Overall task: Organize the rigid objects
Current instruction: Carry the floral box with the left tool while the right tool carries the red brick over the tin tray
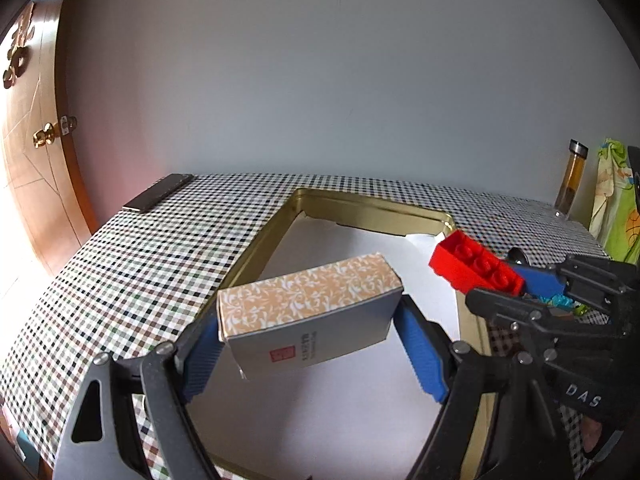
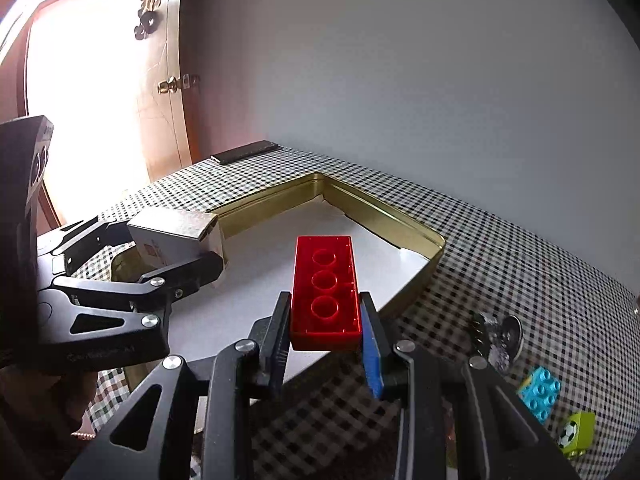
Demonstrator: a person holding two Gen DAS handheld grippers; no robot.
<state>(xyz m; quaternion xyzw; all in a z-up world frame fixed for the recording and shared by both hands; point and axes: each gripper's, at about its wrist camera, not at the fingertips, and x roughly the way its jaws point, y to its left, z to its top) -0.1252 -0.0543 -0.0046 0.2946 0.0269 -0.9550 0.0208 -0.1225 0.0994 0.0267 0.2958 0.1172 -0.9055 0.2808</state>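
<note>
My left gripper [image 1: 310,332] is shut on a small cardboard box [image 1: 308,312] with an orange floral top and grey side, held above the near left part of a gold tin tray [image 1: 372,204] lined with white paper. In the right wrist view the box [image 2: 176,236] hangs over the tray's left end [image 2: 248,208]. My right gripper [image 2: 324,328] is shut on a red building brick [image 2: 325,292], underside up, above the tray's near edge. The brick also shows in the left wrist view [image 1: 476,268], over the tray's right side.
The table wears a checked cloth [image 1: 152,264]. A dark flat remote-like bar [image 1: 158,192] lies at the far left. A glass bottle [image 1: 570,178] stands far right. A blue brick [image 2: 540,392], a green football block [image 2: 576,434] and a shiny metal piece [image 2: 498,338] lie right of the tray.
</note>
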